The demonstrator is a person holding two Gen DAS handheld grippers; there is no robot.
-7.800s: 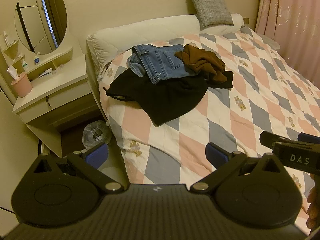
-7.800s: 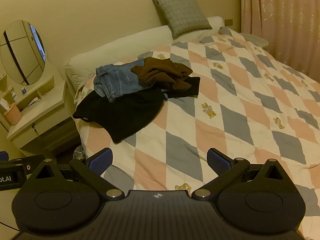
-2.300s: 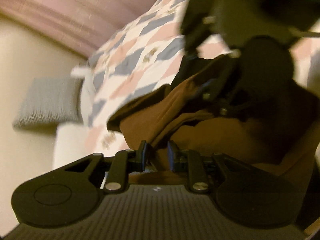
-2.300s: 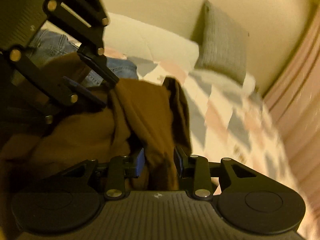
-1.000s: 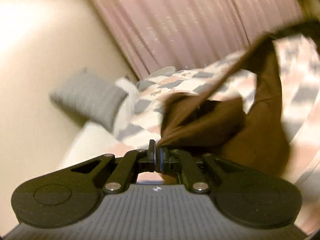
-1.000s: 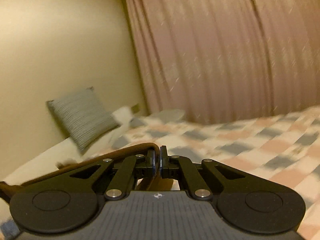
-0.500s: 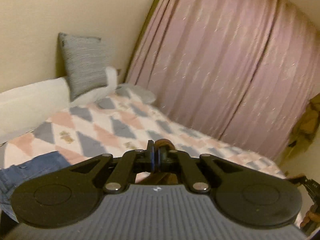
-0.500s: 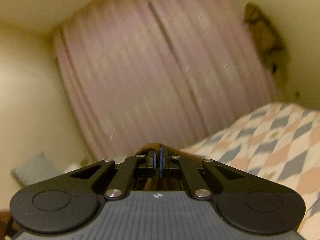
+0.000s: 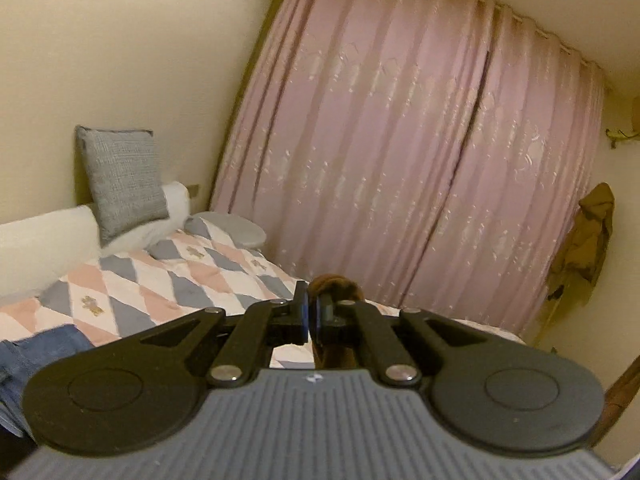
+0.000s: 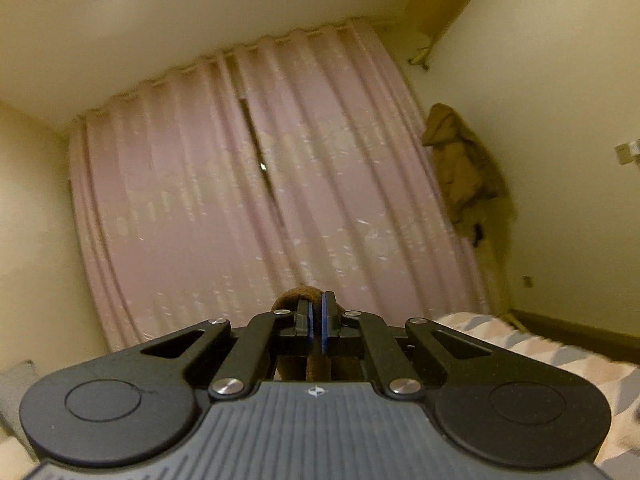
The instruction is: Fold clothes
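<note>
Your left gripper has its jaws pressed together on a bunched fold of the brown garment, raised above the diamond-patterned quilt. Your right gripper is likewise clamped on the same brown cloth. Most of the garment hangs hidden below both grippers, so its shape is probably unreadable. Blue jeans lie cut off at the left edge.

Both wrist cameras are looking up over the bed, toward the window side.
Each is facing the pink curtain; both are also catching the hanging coat.
</note>
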